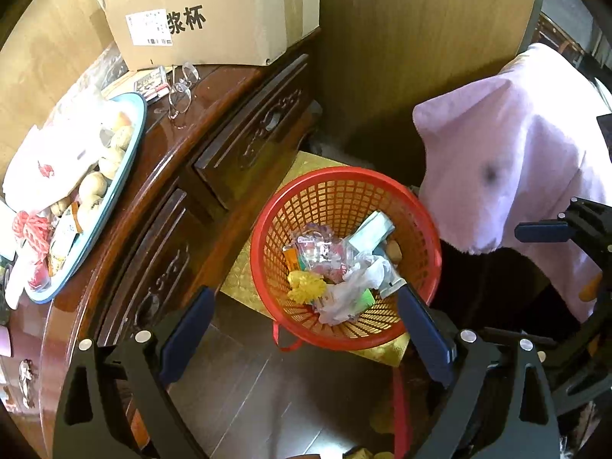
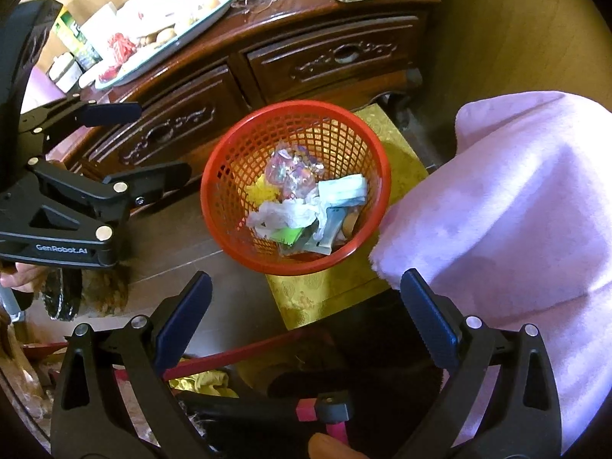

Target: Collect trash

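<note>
A red mesh basket (image 1: 255, 244) (image 2: 203, 199) stands on the floor on a gold cloth. It holds trash: crumpled white tissue (image 1: 363, 275) (image 2: 283, 214), a clear plastic wrapper (image 2: 294, 172), a yellow scrap (image 1: 306, 287) and a pale green packet (image 1: 373, 231) (image 2: 344, 190). My left gripper (image 1: 304, 292) (image 2: 153, 141) hangs above the basket's near rim, open and empty. My right gripper (image 2: 306, 279) is above the basket's near side, jaws wide open with nothing between them. One of its blue pads (image 1: 543, 231) shows at the right edge of the left wrist view.
A dark carved cabinet (image 1: 244, 141) (image 2: 325, 57) stands beside the basket, bearing a tray (image 1: 132, 160) of food, glasses (image 1: 179, 93) and a cardboard box (image 1: 214, 11). A pink cloth (image 1: 516, 160) (image 2: 516, 199) overhangs the basket's right side. A red handle (image 2: 237, 355) crosses the floor.
</note>
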The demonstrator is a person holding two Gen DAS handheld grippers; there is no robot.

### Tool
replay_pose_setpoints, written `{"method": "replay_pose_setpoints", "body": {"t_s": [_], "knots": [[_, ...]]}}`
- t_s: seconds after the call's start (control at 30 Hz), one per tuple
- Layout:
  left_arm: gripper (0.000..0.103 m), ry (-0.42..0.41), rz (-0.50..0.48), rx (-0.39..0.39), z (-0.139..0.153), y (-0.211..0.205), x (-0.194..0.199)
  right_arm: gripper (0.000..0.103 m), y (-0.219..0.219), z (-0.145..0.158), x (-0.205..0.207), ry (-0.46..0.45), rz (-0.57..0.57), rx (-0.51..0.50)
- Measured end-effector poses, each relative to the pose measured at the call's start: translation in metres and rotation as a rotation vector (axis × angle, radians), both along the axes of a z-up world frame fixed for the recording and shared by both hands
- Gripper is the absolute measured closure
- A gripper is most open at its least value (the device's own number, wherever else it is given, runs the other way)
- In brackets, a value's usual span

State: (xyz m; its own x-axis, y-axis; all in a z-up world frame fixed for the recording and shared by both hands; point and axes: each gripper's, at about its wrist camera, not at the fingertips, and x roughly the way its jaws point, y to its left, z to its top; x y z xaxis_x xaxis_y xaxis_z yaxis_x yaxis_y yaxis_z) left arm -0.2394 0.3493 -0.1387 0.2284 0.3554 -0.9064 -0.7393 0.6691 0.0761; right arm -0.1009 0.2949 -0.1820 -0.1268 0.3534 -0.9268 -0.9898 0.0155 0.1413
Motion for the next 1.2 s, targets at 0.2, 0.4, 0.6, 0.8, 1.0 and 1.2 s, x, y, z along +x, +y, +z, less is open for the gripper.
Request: {"method": "replay_pose_setpoints", "body": {"t_s": [0.2, 0.4, 0.6, 0.8, 1.0, 1.2], "knots": [[0.009, 0.008, 0.004, -0.015, -0.0055, 0.0008, 0.0006, 0.008, 0.0012, -0.0023, -0.0039, -0.003, 0.013, -0.004], [0.009, 0.011, 0.007, -0.016, -0.0064, 0.0001, 0.0008, 0.008, 0.0022, -0.0031, -0.0068, -0.003, 0.025, -0.003], [0.009, 0.012, 0.005, -0.017, -0.0063, -0.0003, 0.0005, 0.008, 0.0013, -0.0023, -0.0057, -0.002, 0.022, 0.0], [0.009, 0.015, 0.003, -0.018, -0.0066, -0.0011, 0.0019, 0.008, 0.001, -0.0026, -0.0046, 0.0, 0.016, 0.0], [0.009, 0.016, 0.002, -0.019, -0.007, -0.0013, 0.0018, 0.008, 0.0011, -0.0027, -0.0048, 0.003, 0.016, 0.0], [0.009, 0.016, 0.003, -0.018, -0.0075, -0.0017, 0.0018, 0.008, 0.0017, -0.0032, -0.0053, 0.004, 0.022, 0.001]]}}
